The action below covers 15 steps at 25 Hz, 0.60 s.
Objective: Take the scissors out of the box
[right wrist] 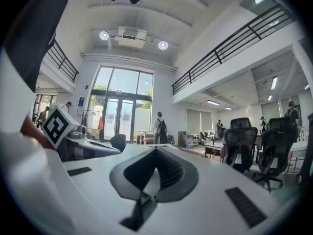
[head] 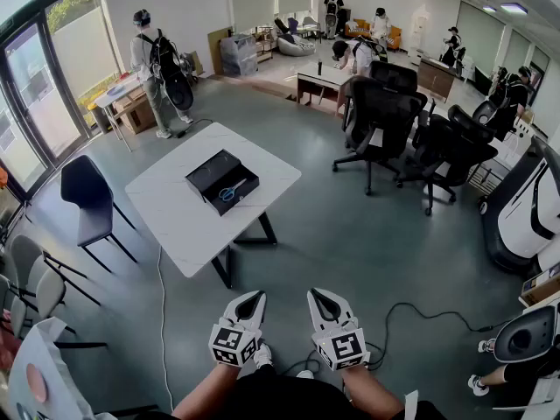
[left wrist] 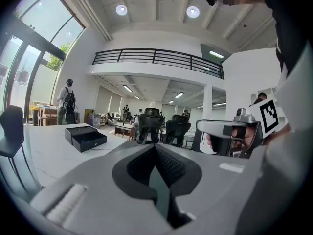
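An open black box (head: 220, 182) lies on the white table (head: 175, 213), well ahead of me and to the left. Scissors (head: 232, 191) with blue handles rest inside it. In the left gripper view the box (left wrist: 85, 136) shows small at the left, on the table. At the bottom of the head view, low and close to my body, my left gripper (head: 255, 297) and right gripper (head: 316, 295) are held side by side. Both are far from the table. The left gripper (left wrist: 155, 146) and the right gripper (right wrist: 156, 149) each have their jaws together with nothing between them.
Black office chairs (head: 382, 116) stand to the right of the table, and a dark chair (head: 83, 192) to its left. A cable (head: 420, 313) runs over the grey floor. White machines (head: 534, 217) line the right side. People stand far back in the room.
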Motion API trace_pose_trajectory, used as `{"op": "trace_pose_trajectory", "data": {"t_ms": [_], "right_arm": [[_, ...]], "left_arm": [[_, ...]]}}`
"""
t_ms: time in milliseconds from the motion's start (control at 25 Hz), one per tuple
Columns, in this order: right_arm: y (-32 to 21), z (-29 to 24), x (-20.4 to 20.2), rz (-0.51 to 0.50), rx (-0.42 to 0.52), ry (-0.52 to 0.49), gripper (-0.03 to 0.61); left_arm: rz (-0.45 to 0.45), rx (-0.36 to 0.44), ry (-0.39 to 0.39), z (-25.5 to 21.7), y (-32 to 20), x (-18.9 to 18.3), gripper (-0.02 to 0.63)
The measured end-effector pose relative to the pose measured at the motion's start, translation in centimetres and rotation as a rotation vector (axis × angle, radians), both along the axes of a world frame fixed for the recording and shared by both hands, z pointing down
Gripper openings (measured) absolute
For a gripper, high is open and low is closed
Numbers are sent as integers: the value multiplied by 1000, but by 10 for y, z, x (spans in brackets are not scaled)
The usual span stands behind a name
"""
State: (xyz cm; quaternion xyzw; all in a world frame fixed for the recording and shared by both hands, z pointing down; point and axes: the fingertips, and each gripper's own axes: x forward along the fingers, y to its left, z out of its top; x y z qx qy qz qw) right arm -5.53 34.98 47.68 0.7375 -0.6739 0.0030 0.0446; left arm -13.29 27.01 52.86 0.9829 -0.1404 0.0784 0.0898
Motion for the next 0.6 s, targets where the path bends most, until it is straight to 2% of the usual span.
{"op": "trace_pose_trajectory", "data": {"t_ms": [440, 600], "right_arm": [[-59, -5, -8, 10, 1, 19, 6], [-72, -3, -8, 39, 29, -19, 6]], "left_arm": [[23, 28, 20, -6, -56, -4, 9], [11, 44, 11, -4, -73, -14, 9]]}}
